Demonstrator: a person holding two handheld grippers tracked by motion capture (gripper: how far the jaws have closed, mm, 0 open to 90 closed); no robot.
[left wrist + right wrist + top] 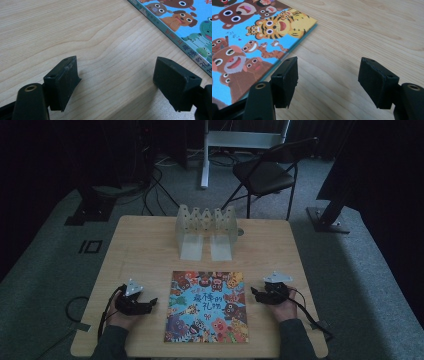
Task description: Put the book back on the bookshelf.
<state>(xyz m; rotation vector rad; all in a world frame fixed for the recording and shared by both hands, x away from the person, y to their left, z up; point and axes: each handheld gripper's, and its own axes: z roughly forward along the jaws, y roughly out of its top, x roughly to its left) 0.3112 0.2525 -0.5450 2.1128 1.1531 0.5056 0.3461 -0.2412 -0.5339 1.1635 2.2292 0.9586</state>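
Note:
A colourful picture book (pixel 207 306) with cartoon animals lies flat on the wooden table (pixel 145 250), near its front edge. My left gripper (pixel 150 302) rests on the table just left of the book, held in a hand, open with bare wood between its jaws (pixel 116 82). The book's spine edge (pixel 180 32) runs along the upper right of the left gripper view. My right gripper (pixel 254 293) sits just right of the book, open too (pixel 328 82). In the right gripper view the book's corner (pixel 257 37) lies beside the left jaw.
A clear plastic rack (pixel 206 230) with a zigzag top stands at the table's far middle. Behind the table are a black folding chair (pixel 267 172), a white stand (pixel 206 155), dark stand bases and floor cables (pixel 155 185).

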